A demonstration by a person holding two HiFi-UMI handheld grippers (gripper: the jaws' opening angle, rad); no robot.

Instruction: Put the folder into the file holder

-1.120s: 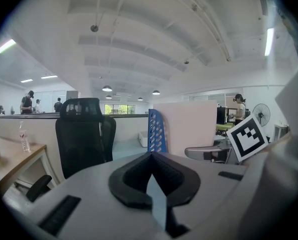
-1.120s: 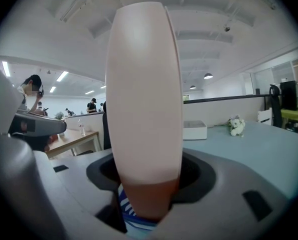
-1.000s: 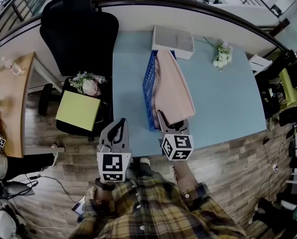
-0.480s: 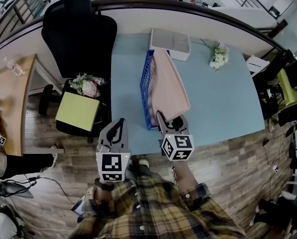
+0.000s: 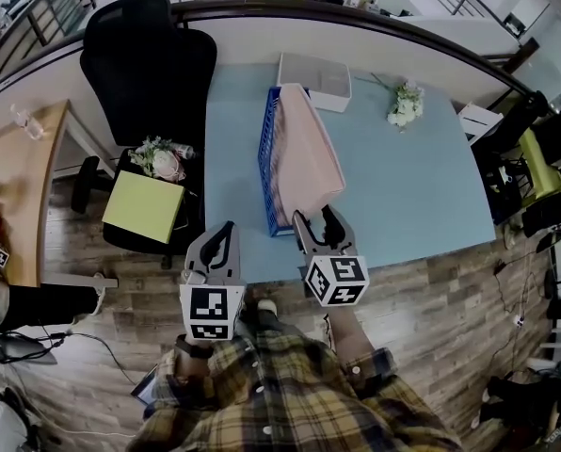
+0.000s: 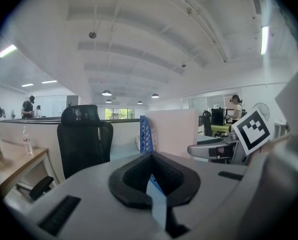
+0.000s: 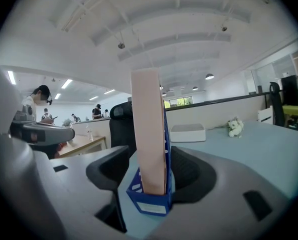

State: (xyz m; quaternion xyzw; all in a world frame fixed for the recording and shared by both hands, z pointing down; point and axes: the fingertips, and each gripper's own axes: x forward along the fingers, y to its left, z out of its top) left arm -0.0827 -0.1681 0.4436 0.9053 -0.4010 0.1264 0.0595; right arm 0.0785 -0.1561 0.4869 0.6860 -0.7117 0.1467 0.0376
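Observation:
A pink folder [image 5: 304, 153] stands on edge inside the blue mesh file holder [image 5: 264, 172] on the light blue table [image 5: 412, 186]. My right gripper [image 5: 320, 226] is open just off the holder's near end, with nothing held. In the right gripper view the folder [image 7: 148, 134] and holder [image 7: 149, 201] appear between the spread jaws of that gripper [image 7: 149, 159], a little beyond them. My left gripper [image 5: 219, 235] hangs off the table's near-left edge, shut and empty. Its view shows the closed tips [image 6: 150, 159], with the folder [image 6: 171, 131] and holder [image 6: 146, 134] beyond.
A white box [image 5: 314, 78] sits behind the holder, and white flowers [image 5: 405, 104] lie at the back right. Left of the table are a black office chair [image 5: 149, 59], a stool with a yellow-green pad [image 5: 147, 207] and a bouquet [image 5: 163, 158], plus a wooden desk [image 5: 17, 186].
The right gripper has opened and let go of the folder's near end. The folder now stands more upright in the holder instead of leaning right.

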